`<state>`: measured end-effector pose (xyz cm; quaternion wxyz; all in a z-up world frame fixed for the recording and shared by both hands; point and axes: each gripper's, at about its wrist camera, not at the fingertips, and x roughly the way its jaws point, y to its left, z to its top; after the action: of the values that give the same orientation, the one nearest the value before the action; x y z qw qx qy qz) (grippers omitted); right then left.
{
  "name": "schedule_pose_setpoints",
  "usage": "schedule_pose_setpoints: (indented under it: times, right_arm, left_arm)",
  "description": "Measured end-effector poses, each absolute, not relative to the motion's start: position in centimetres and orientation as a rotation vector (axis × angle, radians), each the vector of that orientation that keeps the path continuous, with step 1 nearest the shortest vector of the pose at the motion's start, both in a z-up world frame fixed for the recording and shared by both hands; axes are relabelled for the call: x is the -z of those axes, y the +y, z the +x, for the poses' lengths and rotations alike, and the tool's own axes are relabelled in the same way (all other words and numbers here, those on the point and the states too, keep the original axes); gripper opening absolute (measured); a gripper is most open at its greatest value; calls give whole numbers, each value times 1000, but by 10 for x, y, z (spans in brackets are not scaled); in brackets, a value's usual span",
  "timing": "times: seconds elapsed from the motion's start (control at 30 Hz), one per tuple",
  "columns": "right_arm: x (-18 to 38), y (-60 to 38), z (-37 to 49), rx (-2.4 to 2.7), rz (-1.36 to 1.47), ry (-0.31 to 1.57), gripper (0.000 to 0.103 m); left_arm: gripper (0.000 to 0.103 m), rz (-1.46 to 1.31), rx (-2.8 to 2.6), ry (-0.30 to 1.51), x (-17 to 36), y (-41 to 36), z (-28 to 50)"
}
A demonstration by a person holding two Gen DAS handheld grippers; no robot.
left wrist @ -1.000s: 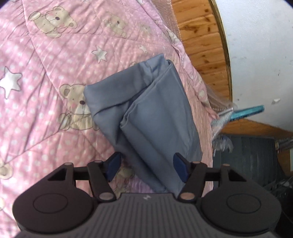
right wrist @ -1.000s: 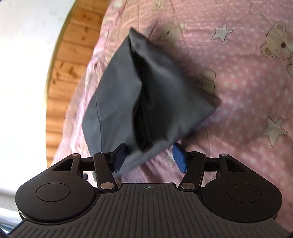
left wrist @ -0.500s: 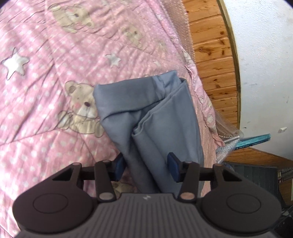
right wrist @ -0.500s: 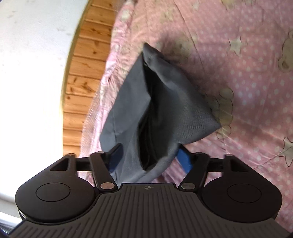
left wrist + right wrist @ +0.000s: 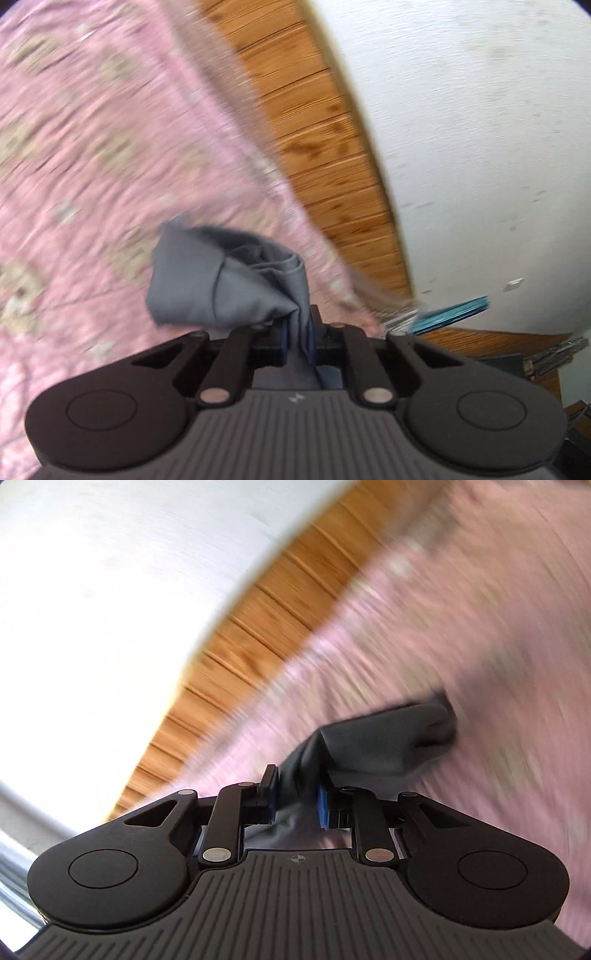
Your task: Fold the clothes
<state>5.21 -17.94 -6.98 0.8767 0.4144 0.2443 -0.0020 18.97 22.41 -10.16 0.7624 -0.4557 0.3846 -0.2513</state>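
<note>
1. Left claw (image 5: pixel 297 338) has its blue pads squeezed tight on a bunched strip of the grey garment (image 5: pixel 221 284). The cloth runs right down between the two fingers.
2. From the left wrist view the rest of that garment hangs out ahead and to the left of the claw as a loosely folded bundle, over the pink quilt (image 5: pixel 92 147) on the bed.
3. Right claw (image 5: pixel 297 805) is pinching the same grey garment (image 5: pixel 384 738) too. Its pads sit a bit wider apart than the left ones, but the fabric fills the gap between them.
4. In the right wrist view the cloth trails off up and to the right, ending in a dark folded corner above the quilt (image 5: pixel 480 627).
5. Both views are heavily motion-blurred, so the quilt's print is just smeared blotches.
6. Background: wood panelling (image 5: pixel 325 140) along the bed edge, white wall (image 5: pixel 480 129) behind it, and a teal flat thing (image 5: pixel 454 312) poking out near the left claw, can't tell what it is.
</note>
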Motion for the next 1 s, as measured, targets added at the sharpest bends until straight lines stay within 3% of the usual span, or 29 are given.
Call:
schedule_pose_setpoints:
  times: [0.13, 0.2, 0.3, 0.33, 0.37, 0.43, 0.57, 0.7, 0.87, 0.93, 1.0]
  right_arm:
    - [25, -206, 67, -91, 782, 434, 18]
    - [26, -219, 62, -112, 750, 443, 18]
    - [77, -242, 47, -75, 734, 543, 24]
    - [108, -249, 43, -26, 727, 629, 34]
    - [140, -256, 40, 35, 714, 728, 36]
    - [185, -264, 27, 183, 667, 902, 30]
    - [162, -276, -6, 202, 679, 776, 30]
    - [127, -259, 36, 51, 515, 692, 30]
    - [174, -251, 81, -5, 209, 826, 29]
    - [197, -249, 97, -18, 81, 887, 26]
    - [208, -266, 97, -27, 87, 888, 28]
  left_arm:
    - [9, -972, 606, 720, 58, 204, 172]
    - [10, -943, 596, 759, 74, 191, 154]
    - [19, -865, 540, 891, 123, 171, 123]
    - [18, -817, 474, 985, 154, 168, 115]
    - [14, -807, 425, 1047, 174, 169, 107]
    - [13, -834, 381, 1110, 198, 177, 87]
    - [14, -809, 460, 1010, 168, 178, 84]
    - [18, -755, 483, 889, 152, 161, 130]
    - [18, -639, 394, 977, 193, 142, 162]
    - [4, -591, 362, 1025, 212, 142, 158]
    - [4, -608, 342, 1042, 218, 145, 153]
